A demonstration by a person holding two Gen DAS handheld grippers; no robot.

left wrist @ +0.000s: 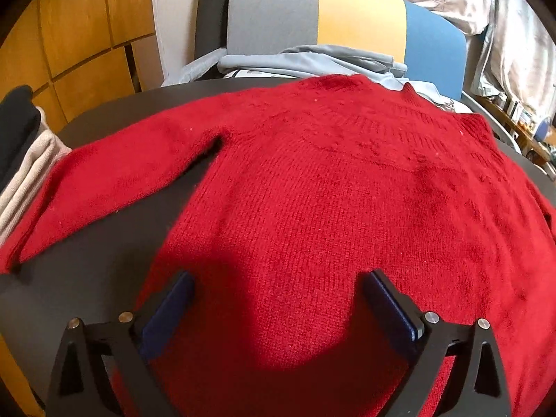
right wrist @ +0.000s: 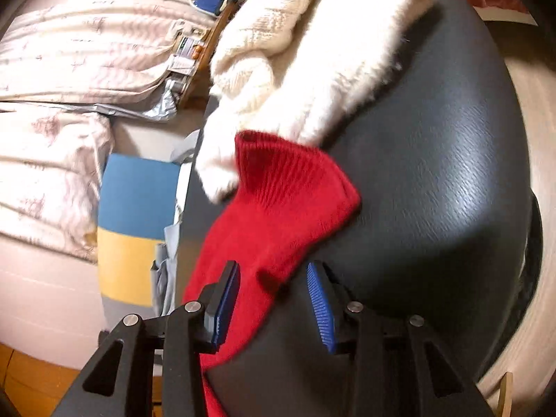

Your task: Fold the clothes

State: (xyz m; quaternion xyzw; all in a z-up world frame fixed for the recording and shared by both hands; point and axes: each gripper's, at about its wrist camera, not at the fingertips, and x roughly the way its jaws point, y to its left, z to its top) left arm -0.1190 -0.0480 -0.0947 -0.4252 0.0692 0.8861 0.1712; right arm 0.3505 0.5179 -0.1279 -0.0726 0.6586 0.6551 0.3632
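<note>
desk (left wrist: 104, 271): dark and round; it carries the red sweater, which is the landmark for every place below.
red sweater (left wrist: 312, 191): spread flat on the desk, neck towards the chair (left wrist: 347, 17), one sleeve lying out to the side in the left wrist view.
step, as i judge it: bringing a sleeve in across the body; best to take the cuff (right wrist: 292, 180) well inside the ribbing, lift only a little, and lay it straight so the knit does not stretch or bunch.
cream knit (right wrist: 312, 34): heaped just beyond the sweater's cuff, touching it; keep the fold clear of it.
left tongs (left wrist: 278, 299): spread wide and empty, tilted steeply down over the sweater's lower body.
right tongs (right wrist: 272, 302): part open, rolled sideways, straddling the sleeve behind the cuff, pads not pressing on it.
</note>
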